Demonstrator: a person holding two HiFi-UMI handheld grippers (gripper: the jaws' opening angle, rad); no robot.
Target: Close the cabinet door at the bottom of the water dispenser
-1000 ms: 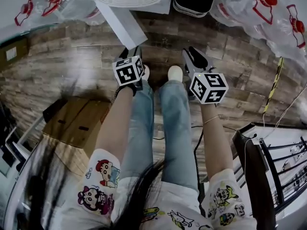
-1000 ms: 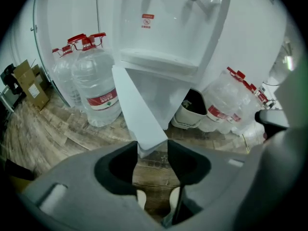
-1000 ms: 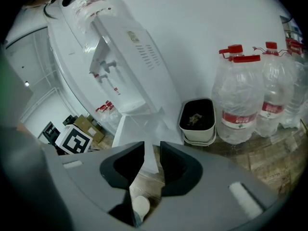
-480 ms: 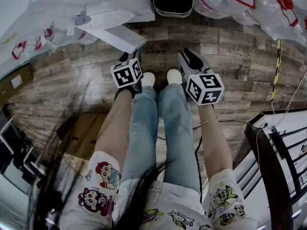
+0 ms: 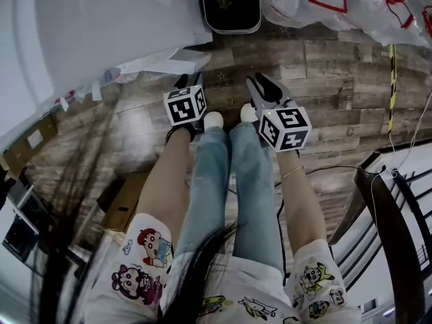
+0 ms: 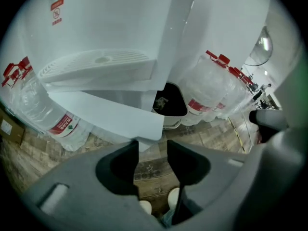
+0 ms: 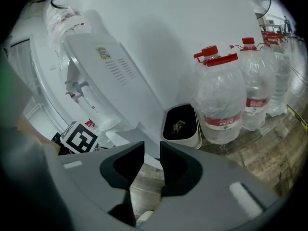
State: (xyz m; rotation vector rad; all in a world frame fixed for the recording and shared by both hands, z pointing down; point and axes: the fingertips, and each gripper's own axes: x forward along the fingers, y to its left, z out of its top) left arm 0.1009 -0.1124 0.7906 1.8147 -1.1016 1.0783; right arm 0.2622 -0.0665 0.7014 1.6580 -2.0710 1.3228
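Left gripper (image 5: 187,82) points steeply down beside the cabinet door (image 5: 162,65), jaws apart, empty. Right gripper (image 5: 262,90), arm outstretched, slants down farther from it, jaws parted too.

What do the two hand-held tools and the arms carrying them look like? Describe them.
The left tool and right tool are dark grey two-jaw pieces, each bearing a white cube with black square markers. The arms wear short white sleeves with cartoon prints; a thin bracelet circles the right wrist.

place: storeroom-like corner | cues: water dispenser (image 6: 106,28), water jugs (image 7: 222,105), cardboard box (image 5: 127,204)
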